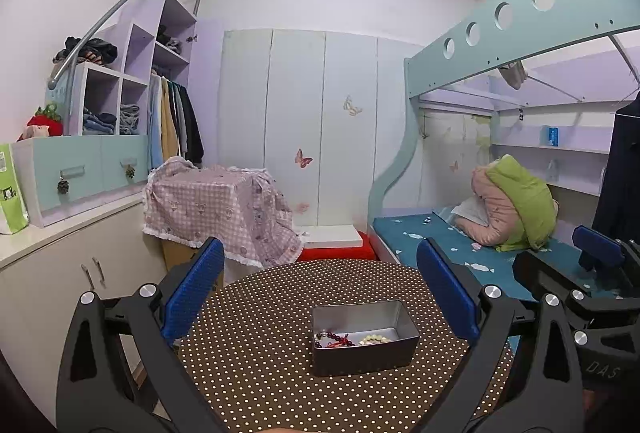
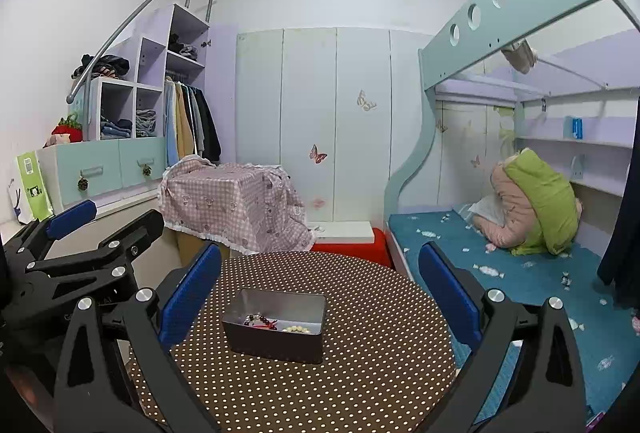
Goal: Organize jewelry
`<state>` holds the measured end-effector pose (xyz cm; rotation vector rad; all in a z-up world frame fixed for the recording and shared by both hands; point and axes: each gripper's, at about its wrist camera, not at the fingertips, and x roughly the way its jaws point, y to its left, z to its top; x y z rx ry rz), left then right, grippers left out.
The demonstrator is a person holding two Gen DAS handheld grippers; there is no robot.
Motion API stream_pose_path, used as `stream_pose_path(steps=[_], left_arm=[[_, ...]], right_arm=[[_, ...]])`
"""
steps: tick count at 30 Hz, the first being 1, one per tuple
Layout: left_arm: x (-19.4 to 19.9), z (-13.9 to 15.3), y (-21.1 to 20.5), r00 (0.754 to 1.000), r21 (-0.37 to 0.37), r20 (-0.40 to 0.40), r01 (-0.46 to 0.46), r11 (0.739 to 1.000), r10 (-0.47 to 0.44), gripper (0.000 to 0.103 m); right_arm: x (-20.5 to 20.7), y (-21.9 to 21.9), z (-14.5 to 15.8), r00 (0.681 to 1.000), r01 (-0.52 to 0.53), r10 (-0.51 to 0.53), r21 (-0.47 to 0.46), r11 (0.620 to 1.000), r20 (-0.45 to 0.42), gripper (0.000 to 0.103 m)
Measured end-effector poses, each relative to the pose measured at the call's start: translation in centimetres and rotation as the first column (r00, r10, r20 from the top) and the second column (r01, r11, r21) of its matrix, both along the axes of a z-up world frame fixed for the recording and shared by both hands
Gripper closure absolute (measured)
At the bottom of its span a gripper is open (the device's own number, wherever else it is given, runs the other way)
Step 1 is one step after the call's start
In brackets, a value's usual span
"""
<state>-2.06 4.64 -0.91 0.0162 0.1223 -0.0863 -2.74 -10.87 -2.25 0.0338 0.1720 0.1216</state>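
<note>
A grey metal tin stands open on the round brown polka-dot table. Inside it lie a dark red bead bracelet and a pale cream bead bracelet. My left gripper hangs above the table's near side, open and empty, with the tin between and beyond its blue pads. My right gripper is also open and empty, the tin slightly left of its centre line. Each gripper shows at the edge of the other's view.
A box draped in pink checked cloth stands behind the table, with a red stool beside it. A bed with a teal sheet runs along the right. White cabinets line the left wall.
</note>
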Motion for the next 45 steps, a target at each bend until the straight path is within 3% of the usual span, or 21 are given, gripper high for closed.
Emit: stream_pose_path(steps=[30, 45], left_arm=[[0.5, -0.7, -0.4, 1.0, -0.004, -0.003, 0.022, 1.0, -0.022, 0.005], [1.7, -1.7, -0.4, 0.999, -0.005, -0.041, 0.015, 1.0, -0.015, 0.005]], right_arm=[[0.2, 0.0, -0.7, 0.999, 0.028, -0.027, 0.035, 0.999, -0.032, 0.008], [1.0, 0.2, -1.4, 0.997, 0.044, -0.041, 0.046, 0.998, -0.065, 0.008]])
